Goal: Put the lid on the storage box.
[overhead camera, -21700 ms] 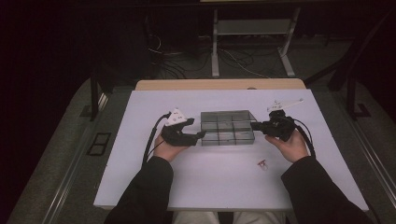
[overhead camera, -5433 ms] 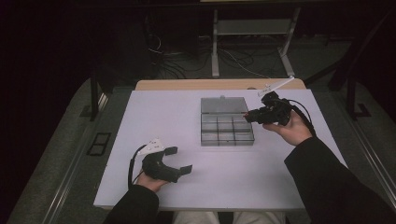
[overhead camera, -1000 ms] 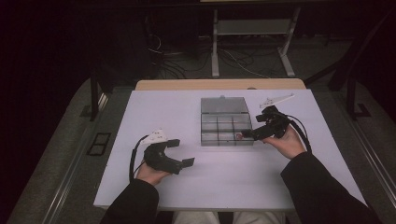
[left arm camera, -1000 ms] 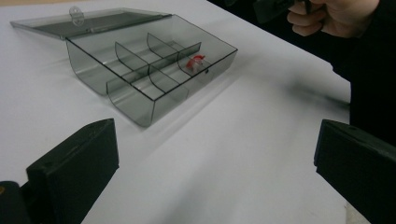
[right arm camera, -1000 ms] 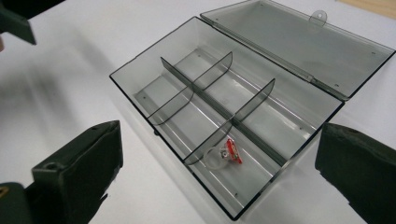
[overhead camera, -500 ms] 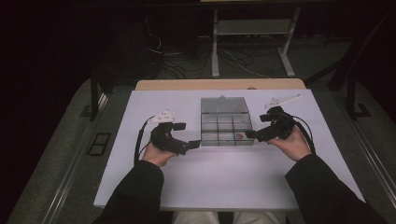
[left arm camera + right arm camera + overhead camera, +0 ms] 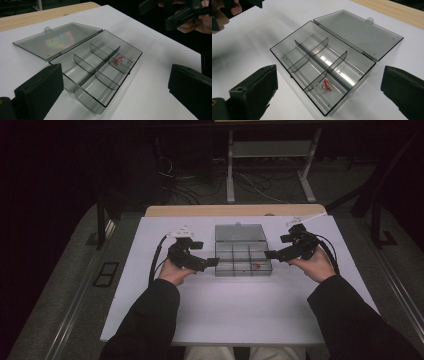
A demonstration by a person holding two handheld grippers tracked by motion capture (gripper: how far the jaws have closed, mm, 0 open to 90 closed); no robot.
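Observation:
A clear grey compartment box (image 7: 235, 251) lies open mid-table, its lid (image 7: 240, 232) flat behind it. A small red and white piece (image 7: 256, 266) rests in the front right compartment, also visible as the red piece (image 7: 118, 59) and, with a white loop, the red piece (image 7: 323, 86). My left gripper (image 7: 212, 262) is at the box's left end, open and empty. My right gripper (image 7: 270, 254) hovers at the box's right end, likewise open and empty. In the gripper views the box wall (image 7: 85, 96) and box rim (image 7: 296, 80) lie ahead of wide-apart jaws.
The white tabletop (image 7: 240, 310) stretches bare toward the front edge. A wooden strip (image 7: 235, 211) runs along the back. Beyond it are a metal stand (image 7: 270, 150) and cables on the dark floor. The right gripper (image 7: 185, 12) appears far off in the left gripper view.
My left gripper has travelled from the front left of the table up to the box's left end. The right gripper has stayed by the right end, shifting slightly.

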